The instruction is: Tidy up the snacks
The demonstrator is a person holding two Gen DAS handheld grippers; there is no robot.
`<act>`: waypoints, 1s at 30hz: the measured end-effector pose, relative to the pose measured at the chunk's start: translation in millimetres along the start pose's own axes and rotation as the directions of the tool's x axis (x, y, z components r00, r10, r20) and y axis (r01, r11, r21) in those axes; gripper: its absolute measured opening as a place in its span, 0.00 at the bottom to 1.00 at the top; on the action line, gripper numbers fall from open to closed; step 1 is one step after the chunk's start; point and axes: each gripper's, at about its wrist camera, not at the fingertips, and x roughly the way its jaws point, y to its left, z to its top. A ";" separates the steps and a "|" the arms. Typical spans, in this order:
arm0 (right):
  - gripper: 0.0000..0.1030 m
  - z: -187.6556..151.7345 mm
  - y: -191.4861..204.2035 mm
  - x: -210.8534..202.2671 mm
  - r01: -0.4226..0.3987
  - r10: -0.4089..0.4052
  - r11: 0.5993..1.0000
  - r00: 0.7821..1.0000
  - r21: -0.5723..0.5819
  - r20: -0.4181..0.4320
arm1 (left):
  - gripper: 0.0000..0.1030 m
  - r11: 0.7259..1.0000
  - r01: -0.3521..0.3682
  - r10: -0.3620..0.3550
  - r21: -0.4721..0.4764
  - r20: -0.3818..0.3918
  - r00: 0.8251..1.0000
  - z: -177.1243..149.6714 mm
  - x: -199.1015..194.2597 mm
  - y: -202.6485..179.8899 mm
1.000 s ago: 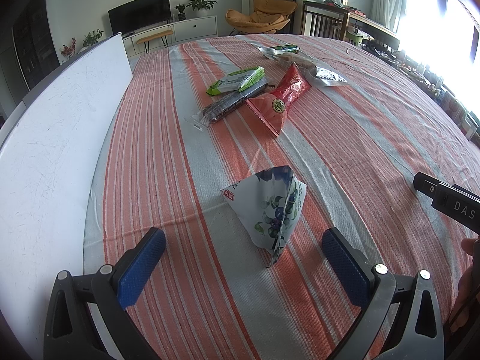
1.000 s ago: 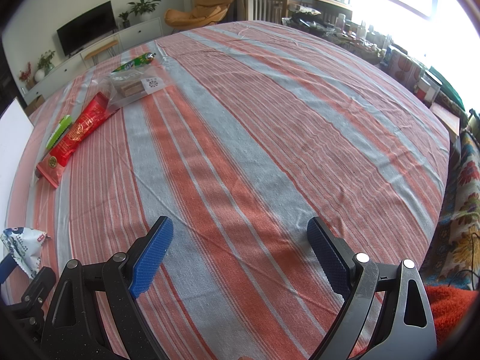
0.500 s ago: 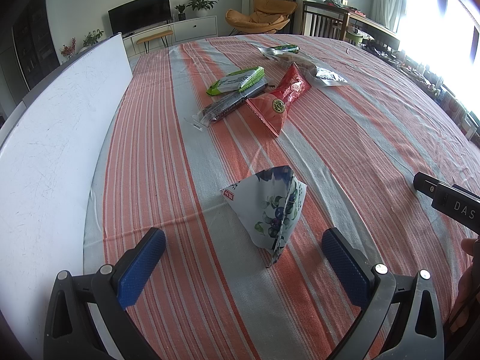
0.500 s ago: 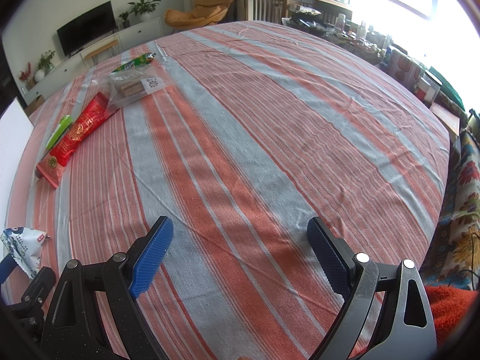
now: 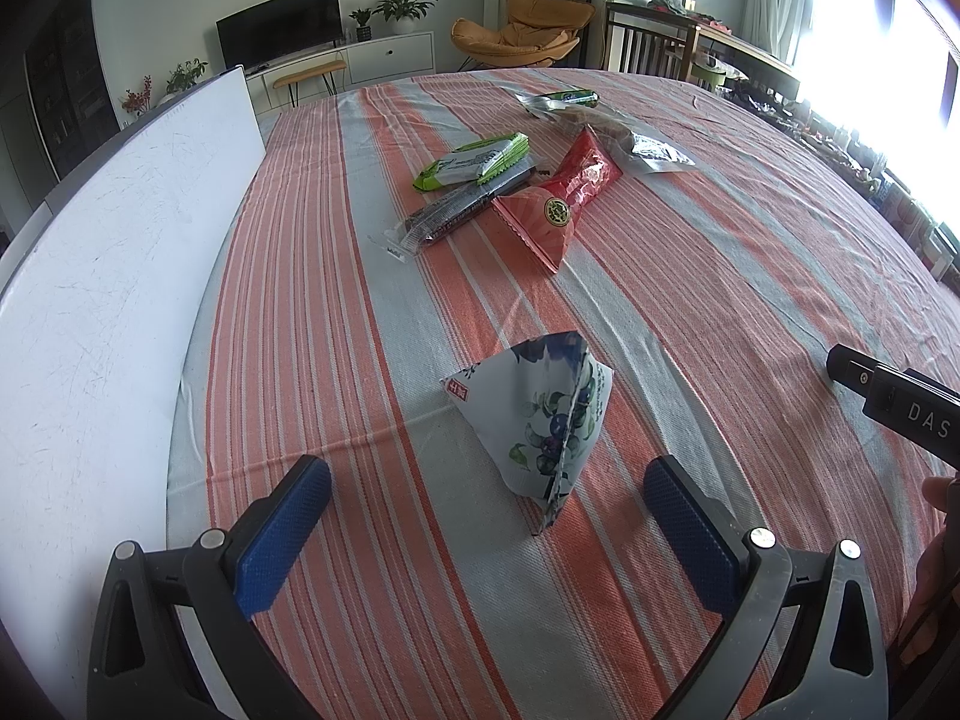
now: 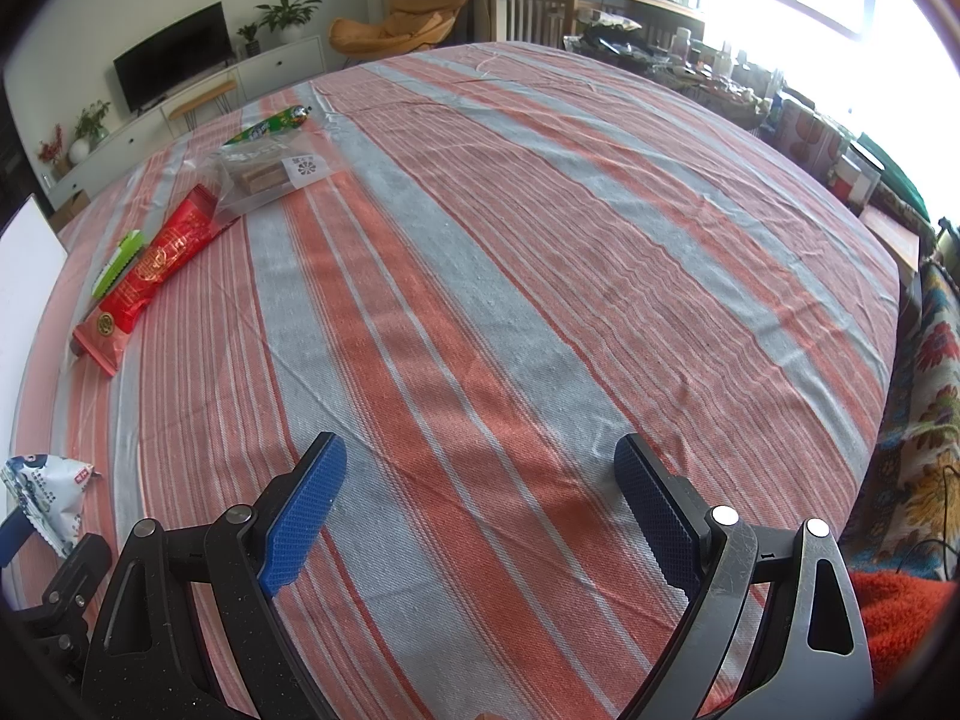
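Observation:
A white pouch with a blueberry print [image 5: 540, 420] lies on the striped cloth just ahead of my open left gripper [image 5: 486, 510], between its blue pads and touching neither. Farther off lie a red packet [image 5: 558, 198], a green wrapper [image 5: 474, 162], a dark bar in clear wrap [image 5: 444, 216], a clear bag [image 5: 636, 144] and a green stick pack [image 5: 570, 97]. My right gripper [image 6: 480, 498] stands open over bare cloth. In its view the blueberry pouch [image 6: 48, 492] sits at the far left, with the red packet [image 6: 150, 270] and clear bag [image 6: 270, 174] beyond.
A white board [image 5: 108, 276] runs along the table's left edge. The right gripper's black body [image 5: 894, 402] and a hand [image 5: 942, 492] show at the right of the left wrist view. A patterned fabric [image 6: 924, 408] hangs past the table's right edge.

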 end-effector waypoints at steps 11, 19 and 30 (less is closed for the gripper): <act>0.90 0.0 0.2 0.1 0.000 0.000 1.000 1.000 0.000 0.001 | 1.00 1.000 0.001 -0.001 0.001 -0.001 1.000 -0.1 0.4 0.1; 0.90 -0.4 0.4 -0.1 0.001 -0.001 1.000 1.000 0.001 0.001 | 1.00 0.992 0.106 -0.107 -0.071 -0.007 0.994 -1.7 -22.3 19.3; 0.90 0.3 -1.8 -3.5 -0.022 0.022 1.000 1.000 0.018 0.005 | 1.00 0.990 0.138 -0.137 -0.030 0.035 0.990 18.5 -21.4 5.8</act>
